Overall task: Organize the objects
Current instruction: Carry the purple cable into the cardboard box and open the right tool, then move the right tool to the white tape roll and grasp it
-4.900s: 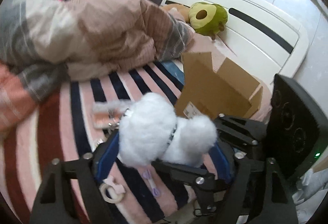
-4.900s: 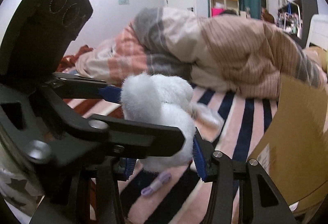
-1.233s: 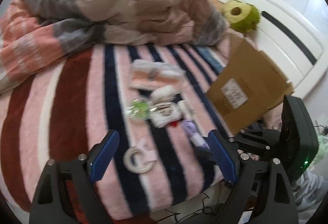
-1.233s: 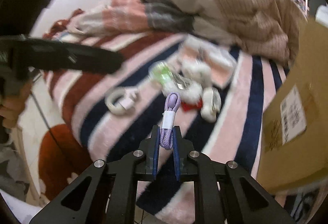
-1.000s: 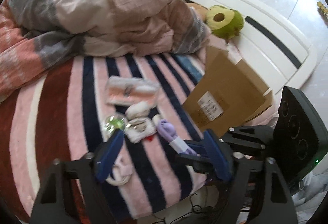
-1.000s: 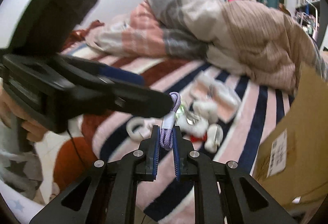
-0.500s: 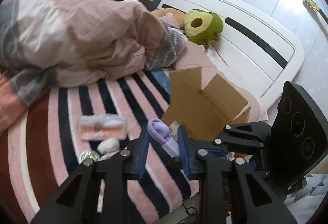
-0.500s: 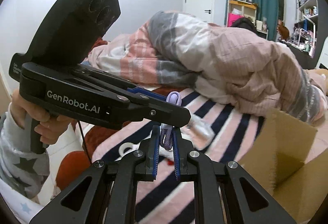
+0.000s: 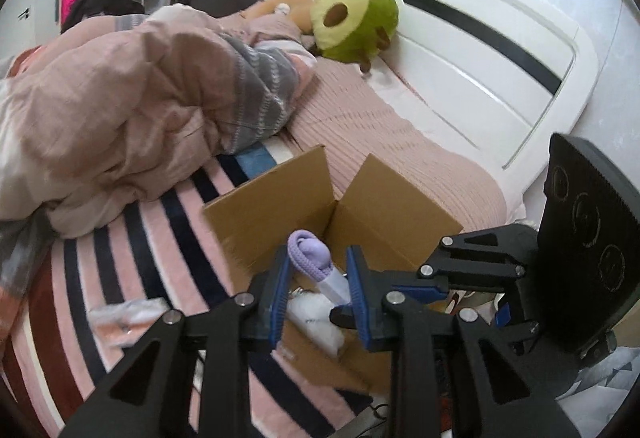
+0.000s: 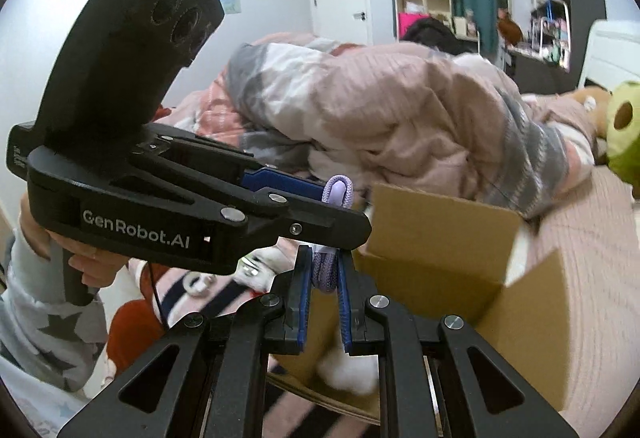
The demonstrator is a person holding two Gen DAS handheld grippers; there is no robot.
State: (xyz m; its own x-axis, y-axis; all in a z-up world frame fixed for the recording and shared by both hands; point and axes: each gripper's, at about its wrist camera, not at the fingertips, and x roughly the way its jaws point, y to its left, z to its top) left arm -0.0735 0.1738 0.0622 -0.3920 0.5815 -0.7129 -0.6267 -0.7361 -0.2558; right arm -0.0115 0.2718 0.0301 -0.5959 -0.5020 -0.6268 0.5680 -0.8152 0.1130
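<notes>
Purple cable (image 9: 316, 262), coiled and banded, hangs above the open cardboard box (image 9: 276, 197) on the striped bed (image 9: 132, 250). We grip it with both tools: the left gripper (image 9: 318, 294) has its blue jaws clenched on the coil's sides, and the right gripper (image 10: 323, 288) pinches its lower end from the other side. Inside the box we see a white fluffy toy (image 9: 316, 322). A rumpled duvet (image 9: 120, 109) lies beyond, an avocado plush (image 9: 352, 21) by the headboard (image 9: 460, 49). Our left hand (image 10: 84, 258), in a star-print sleeve, grips its handle.
</notes>
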